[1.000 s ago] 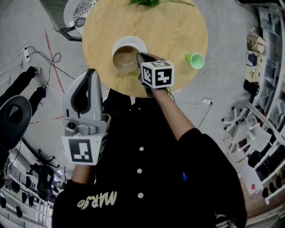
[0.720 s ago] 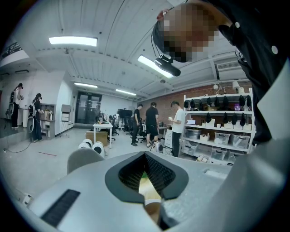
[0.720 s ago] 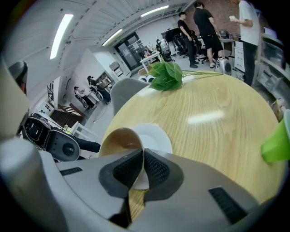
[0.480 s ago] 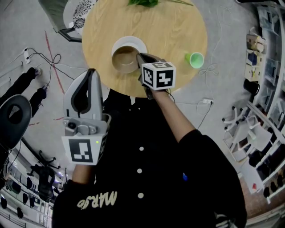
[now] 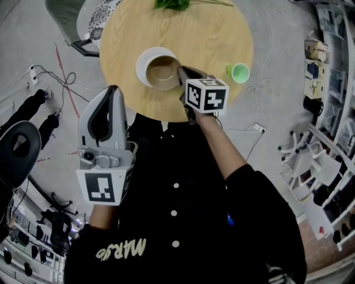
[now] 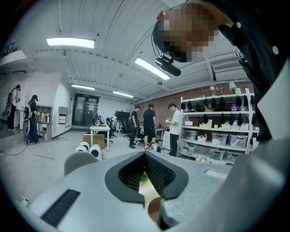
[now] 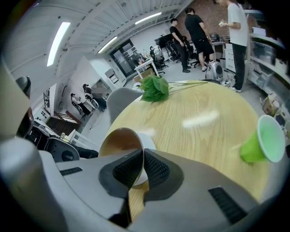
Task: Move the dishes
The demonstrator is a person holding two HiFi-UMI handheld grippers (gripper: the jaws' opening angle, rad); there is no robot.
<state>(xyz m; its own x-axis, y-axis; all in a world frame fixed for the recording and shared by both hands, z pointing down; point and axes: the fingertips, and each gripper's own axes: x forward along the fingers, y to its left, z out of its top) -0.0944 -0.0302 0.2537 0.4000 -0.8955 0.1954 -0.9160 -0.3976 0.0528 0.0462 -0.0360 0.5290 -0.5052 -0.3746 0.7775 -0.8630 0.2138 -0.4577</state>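
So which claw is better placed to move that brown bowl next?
The right claw: it is shut on the rim of the brown bowl over the table. The left claw is shut, empty and held back short of the table's edge.

One brown bowl (image 5: 162, 72) sits between the jaws of the right gripper (image 5: 181, 75), with one white plate (image 5: 145, 60) just beyond them. One green cup (image 5: 239, 72) is to their right, one leaf bunch (image 5: 173, 4) far ahead, all on one table (image 5: 213, 39).
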